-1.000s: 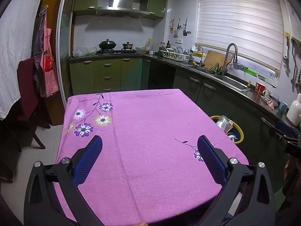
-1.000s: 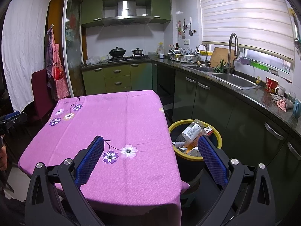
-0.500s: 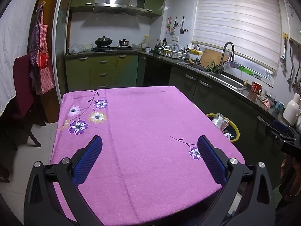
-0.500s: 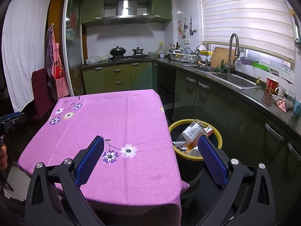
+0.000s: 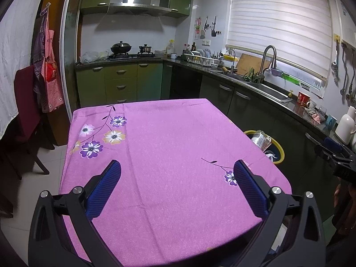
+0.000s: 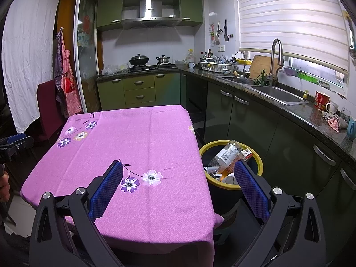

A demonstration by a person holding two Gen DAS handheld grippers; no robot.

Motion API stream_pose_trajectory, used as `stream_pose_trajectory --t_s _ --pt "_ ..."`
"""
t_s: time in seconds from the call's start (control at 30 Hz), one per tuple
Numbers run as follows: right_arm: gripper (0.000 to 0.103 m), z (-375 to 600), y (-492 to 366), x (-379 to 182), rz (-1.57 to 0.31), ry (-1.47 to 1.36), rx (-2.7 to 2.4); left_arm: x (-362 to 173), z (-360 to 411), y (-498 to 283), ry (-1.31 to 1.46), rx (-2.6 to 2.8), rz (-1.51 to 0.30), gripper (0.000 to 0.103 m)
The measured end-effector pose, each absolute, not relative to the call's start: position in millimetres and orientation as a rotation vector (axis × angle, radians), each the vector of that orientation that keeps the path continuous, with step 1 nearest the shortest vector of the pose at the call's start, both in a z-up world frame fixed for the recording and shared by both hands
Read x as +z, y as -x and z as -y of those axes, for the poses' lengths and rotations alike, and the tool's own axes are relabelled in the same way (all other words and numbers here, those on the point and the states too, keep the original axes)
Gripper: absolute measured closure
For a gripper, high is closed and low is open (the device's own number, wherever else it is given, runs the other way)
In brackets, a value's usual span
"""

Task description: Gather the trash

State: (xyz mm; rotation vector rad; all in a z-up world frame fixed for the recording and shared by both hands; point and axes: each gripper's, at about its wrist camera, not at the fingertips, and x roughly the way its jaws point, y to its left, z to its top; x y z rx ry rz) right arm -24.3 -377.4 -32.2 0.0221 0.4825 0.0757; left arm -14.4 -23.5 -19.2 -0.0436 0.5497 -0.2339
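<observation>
1. My left tongs [image 5: 176, 166] are spread wide with nothing between them, hovering over the near end of the surface [image 5: 173, 142].
2. My right tongs [image 6: 178, 166] are equally wide and empty, held over the near right corner of the surface [image 6: 138, 138].
3. The surface wears a pink cloth [image 5: 178, 195] printed with flowers; no loose item shows on it in either view.
4. The bin [image 6: 258, 162], black with a yellow rim, stands on the floor just beside the surface's right edge, at about 2 o'clock from my right tongs.
5. Trash sits in the bin: a clear bottle [image 6: 227, 153] with a white label lies tilted on top, with crumpled wrappers [image 6: 222, 173] beneath it.
6. From my left tongs the bin [image 5: 278, 153] is at about 2 o'clock, past the surface's right edge, the bottle [image 5: 258, 136] poking above its rim.
7. The counter [image 6: 311, 115] with the sink [image 6: 278, 94] runs along the right wall behind the bin.
</observation>
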Motion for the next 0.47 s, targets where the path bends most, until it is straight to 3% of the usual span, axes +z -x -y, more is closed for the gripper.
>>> stream_pose_trajectory --t_s 0.47 --pt "0.005 377 7 -43 -0.503 0.005 0.083 -29 17 -20 0.034 -0.181 -0.588 0.006"
